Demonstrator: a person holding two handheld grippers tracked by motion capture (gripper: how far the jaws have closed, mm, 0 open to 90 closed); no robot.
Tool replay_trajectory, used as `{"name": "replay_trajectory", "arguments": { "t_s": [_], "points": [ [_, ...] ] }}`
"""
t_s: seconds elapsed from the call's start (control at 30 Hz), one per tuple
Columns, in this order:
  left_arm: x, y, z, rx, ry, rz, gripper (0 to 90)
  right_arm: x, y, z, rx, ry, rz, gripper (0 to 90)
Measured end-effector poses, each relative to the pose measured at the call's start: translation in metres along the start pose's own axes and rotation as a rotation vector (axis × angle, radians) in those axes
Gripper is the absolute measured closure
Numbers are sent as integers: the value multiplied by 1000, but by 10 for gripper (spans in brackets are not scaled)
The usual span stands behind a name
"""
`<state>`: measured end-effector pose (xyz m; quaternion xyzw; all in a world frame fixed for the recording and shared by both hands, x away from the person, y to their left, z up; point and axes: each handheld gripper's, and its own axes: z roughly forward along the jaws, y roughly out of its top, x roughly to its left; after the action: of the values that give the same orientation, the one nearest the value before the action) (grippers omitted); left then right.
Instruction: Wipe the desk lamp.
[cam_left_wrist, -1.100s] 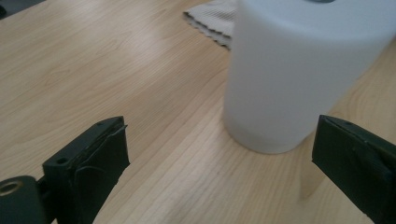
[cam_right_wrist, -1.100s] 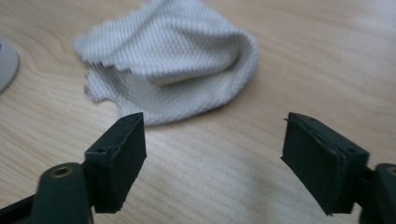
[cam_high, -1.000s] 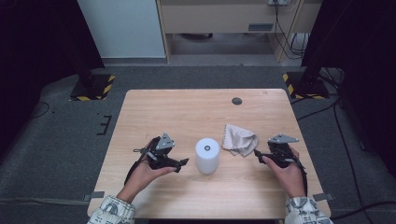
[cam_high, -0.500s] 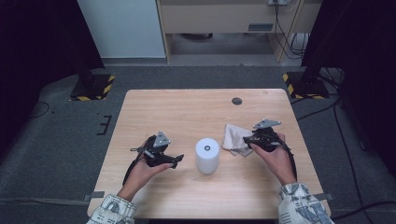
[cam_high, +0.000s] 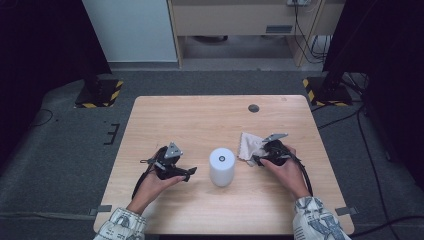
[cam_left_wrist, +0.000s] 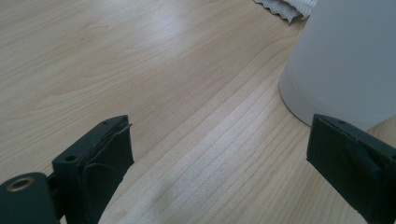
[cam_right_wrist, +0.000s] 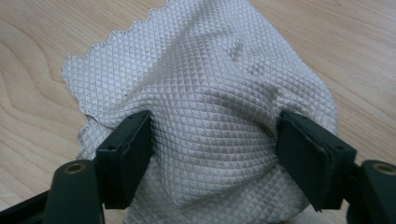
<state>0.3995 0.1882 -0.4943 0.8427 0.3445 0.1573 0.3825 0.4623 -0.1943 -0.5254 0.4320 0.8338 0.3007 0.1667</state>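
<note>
A wooden table (cam_high: 210, 117) stands on grey floor. A white cylinder (cam_high: 222, 166) stands at its middle. The left gripper (cam_high: 186, 172) rests just left of it, jaws wide apart and empty. The right gripper (cam_high: 256, 160) straddles a crumpled white cloth (cam_right_wrist: 205, 107), jaws apart, seemingly touching its folds without pinching.

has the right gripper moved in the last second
Yes. The right gripper has gone left and forward onto the white cloth, nearer the white cylinder, which has stayed put.
</note>
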Motion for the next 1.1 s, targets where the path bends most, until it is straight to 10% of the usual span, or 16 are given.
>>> {"name": "replay_trajectory", "arguments": {
  "t_s": [0.4, 1.1],
  "points": [
    [-8, 1, 4, 8, -20, 24, 62, -6, -5, -7, -39, 3, 6, 748],
    [-34, 8, 6, -13, -84, 81, 50, 28, 32, -78, -222, 227, -29, 798]
  ]
}}
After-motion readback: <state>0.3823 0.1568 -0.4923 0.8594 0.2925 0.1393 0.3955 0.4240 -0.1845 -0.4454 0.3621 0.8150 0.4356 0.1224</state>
